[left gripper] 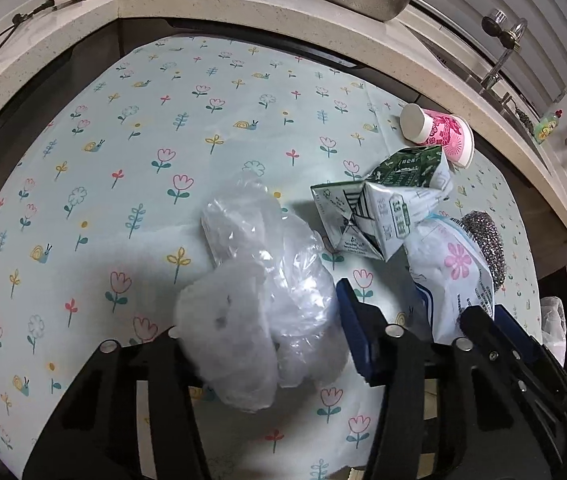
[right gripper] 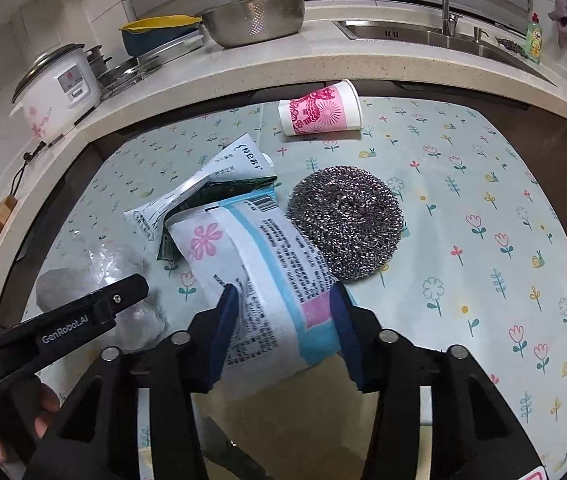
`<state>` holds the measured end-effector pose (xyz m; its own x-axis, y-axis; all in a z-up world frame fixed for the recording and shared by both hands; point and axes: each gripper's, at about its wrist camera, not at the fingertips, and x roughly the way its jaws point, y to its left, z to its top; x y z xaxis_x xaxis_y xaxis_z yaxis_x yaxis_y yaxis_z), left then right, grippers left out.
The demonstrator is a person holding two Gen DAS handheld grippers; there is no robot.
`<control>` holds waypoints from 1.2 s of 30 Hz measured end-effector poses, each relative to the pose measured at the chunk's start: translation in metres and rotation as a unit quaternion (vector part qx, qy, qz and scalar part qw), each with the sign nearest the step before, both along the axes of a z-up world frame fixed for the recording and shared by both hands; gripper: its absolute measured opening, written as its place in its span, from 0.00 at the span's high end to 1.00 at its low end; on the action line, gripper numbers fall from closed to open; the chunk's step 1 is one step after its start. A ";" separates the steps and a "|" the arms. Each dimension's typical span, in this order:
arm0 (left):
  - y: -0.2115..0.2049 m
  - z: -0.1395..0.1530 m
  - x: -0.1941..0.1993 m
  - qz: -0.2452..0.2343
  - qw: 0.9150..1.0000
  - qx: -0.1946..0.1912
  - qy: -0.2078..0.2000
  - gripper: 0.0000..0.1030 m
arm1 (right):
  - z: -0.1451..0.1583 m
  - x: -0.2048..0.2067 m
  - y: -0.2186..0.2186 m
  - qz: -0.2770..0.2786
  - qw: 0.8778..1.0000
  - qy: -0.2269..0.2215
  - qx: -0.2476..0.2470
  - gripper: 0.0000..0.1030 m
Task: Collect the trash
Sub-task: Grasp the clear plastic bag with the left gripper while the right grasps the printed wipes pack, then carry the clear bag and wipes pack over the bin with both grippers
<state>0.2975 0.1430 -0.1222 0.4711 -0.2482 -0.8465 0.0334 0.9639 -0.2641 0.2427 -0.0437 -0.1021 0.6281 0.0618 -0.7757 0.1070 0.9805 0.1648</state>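
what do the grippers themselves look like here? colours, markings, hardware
Both match: matte black angular bodies with silver round bolt heads, and dark blue flat pads on the fingers. The right gripper shows both blue pads. The left gripper shows one blue pad; from the right wrist view its black finger carries white "GenRobot.AI" lettering. No cables visible. A bare fingertip shows at the edge, no sleeve.

"GenRobot.AI" on left gripper (right gripper: 95,316) arm; milk carton (left gripper: 379,212) print unreadable.
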 end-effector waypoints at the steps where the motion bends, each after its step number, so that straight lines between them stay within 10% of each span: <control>1: 0.001 0.002 -0.002 0.002 1.000 0.000 -0.002 0.56 | 0.003 -0.002 0.001 0.004 1.000 -0.002 0.002 0.74; 20: -0.009 0.084 -0.052 -0.015 0.997 -0.017 -0.078 0.59 | 0.085 -0.059 -0.014 -0.006 0.996 -0.084 0.008 0.82; 36: -0.107 0.134 -0.103 -0.108 0.986 -0.014 -0.124 0.59 | 0.119 -0.129 -0.106 -0.090 0.988 -0.122 0.007 0.82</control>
<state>0.1945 0.0361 0.0121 0.5960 -0.3875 -0.7033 0.3035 0.9196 -0.2494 0.1138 -0.1498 0.0166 0.7984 -0.0573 -0.5994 0.2340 0.9468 0.2211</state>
